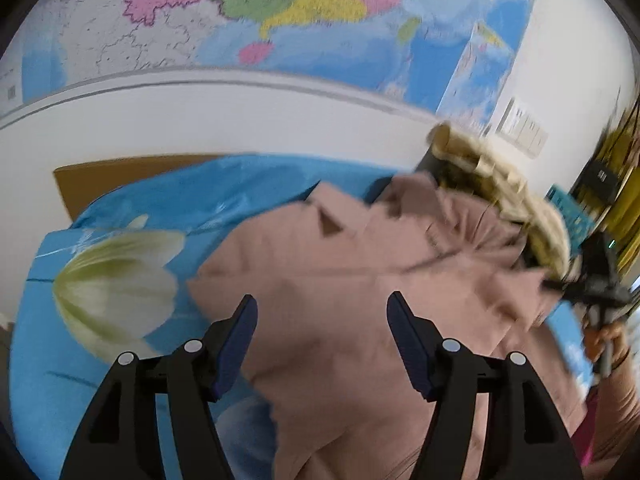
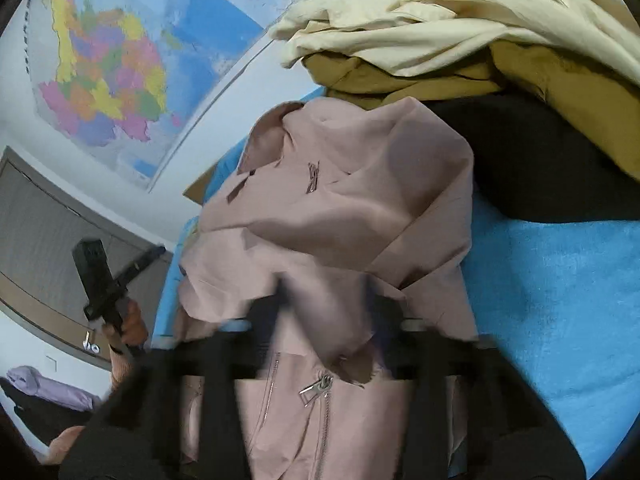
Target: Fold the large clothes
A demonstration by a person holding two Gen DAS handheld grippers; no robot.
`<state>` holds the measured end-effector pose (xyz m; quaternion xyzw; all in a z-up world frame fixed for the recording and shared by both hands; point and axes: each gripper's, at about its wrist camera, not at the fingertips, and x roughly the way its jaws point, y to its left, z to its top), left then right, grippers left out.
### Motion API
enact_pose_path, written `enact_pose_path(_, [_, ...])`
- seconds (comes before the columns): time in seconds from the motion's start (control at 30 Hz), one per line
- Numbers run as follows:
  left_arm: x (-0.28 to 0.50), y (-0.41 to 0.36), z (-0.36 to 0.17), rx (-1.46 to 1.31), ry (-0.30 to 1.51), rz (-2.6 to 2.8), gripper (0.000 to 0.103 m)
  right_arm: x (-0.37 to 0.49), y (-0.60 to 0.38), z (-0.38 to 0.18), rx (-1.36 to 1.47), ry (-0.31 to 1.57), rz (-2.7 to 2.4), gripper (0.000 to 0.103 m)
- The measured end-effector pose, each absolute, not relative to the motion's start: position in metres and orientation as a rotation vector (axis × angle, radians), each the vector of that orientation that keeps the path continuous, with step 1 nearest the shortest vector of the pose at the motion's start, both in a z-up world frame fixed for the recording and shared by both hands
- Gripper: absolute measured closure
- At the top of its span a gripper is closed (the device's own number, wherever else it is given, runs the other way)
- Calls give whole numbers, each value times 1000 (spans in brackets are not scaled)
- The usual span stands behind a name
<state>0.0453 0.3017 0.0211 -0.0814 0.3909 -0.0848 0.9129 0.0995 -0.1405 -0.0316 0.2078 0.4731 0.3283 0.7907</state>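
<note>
A dusty pink zip jacket [image 1: 360,280] lies rumpled on a blue sheet [image 1: 120,380] with a white flower print. My left gripper [image 1: 322,336] hangs open just above the jacket, holding nothing. In the right wrist view the jacket [image 2: 340,208] is bunched up and its zipper [image 2: 316,388] shows between my right gripper's blurred fingers [image 2: 328,312], which stand apart with pink cloth lying between them. The frames do not show whether they pinch it. The right gripper also shows far right in the left wrist view [image 1: 600,280], and the left one at the left of the right wrist view [image 2: 100,280].
A pile of other clothes lies behind the jacket: cream [image 2: 460,12], mustard [image 2: 560,92] and black [image 2: 540,160]. A coloured wall map [image 1: 280,12] hangs above the bed. A brown headboard [image 1: 100,184] shows behind the sheet. Bare blue sheet [image 2: 560,300] lies right of the jacket.
</note>
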Motion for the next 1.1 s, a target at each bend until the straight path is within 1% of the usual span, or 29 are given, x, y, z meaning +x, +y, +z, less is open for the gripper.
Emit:
enact_pose_path(0.03, [42, 299, 18, -145, 815, -178, 38, 94, -141, -29, 435, 989, 708, 33])
enact_pose_path(0.07, [38, 297, 14, -119, 825, -180, 36, 91, -141, -24, 406, 961, 715, 29])
enact_pose_path(0.1, [37, 295, 12, -101, 830, -176, 34, 87, -141, -18, 382, 943, 725, 20])
enact_pose_path(0.17, [32, 286, 6, -40, 837, -155, 34, 76, -138, -12, 297, 904, 734, 11])
enact_pose_path(0.23, [31, 283, -1, -23, 849, -158, 29, 72, -129, -8, 204, 898, 747, 11])
enact_pose_path(0.3, [32, 279, -10, -5, 864, -144, 29, 67, -114, -9, 114, 887, 756, 10])
enact_pose_path(0.47, [41, 278, -26, 7, 898, -98, 29, 39, -111, -3, 20, 827, 797, 10])
enact_pose_path(0.57, [43, 281, -27, -11, 898, -94, 29, 12, -99, -3, -122, 775, 803, 10])
enact_pose_path(0.63, [44, 281, -27, -20, 897, -93, 29, 3, -84, -17, -274, 782, 725, 11])
enact_pose_path(0.67, [44, 281, -27, -26, 898, -91, 29, 3, -79, -22, -318, 790, 692, 19])
enact_pose_path(0.7, [45, 282, -29, -33, 902, -86, 29, 6, -75, -29, -357, 806, 646, 37])
enact_pose_path(0.73, [46, 282, -30, -38, 905, -80, 29, 11, -75, -30, -348, 827, 642, 48])
enact_pose_path(0.8, [47, 284, -32, -50, 915, -64, 31, 23, -87, -20, -214, 853, 733, 96])
enact_pose_path(0.83, [47, 285, -33, -55, 916, -57, 31, 28, -93, -14, -147, 857, 770, 98])
enact_pose_path(0.97, [48, 292, -32, -75, 916, -33, 32, 84, -135, 15, 228, 887, 848, 99])
enact_pose_path(1.03, [50, 294, -31, -81, 914, -21, 32, 115, -145, 10, 286, 921, 763, 99])
enact_pose_path(1.1, [52, 294, -32, -85, 917, -10, 32, 143, -146, -8, 282, 997, 674, 99])
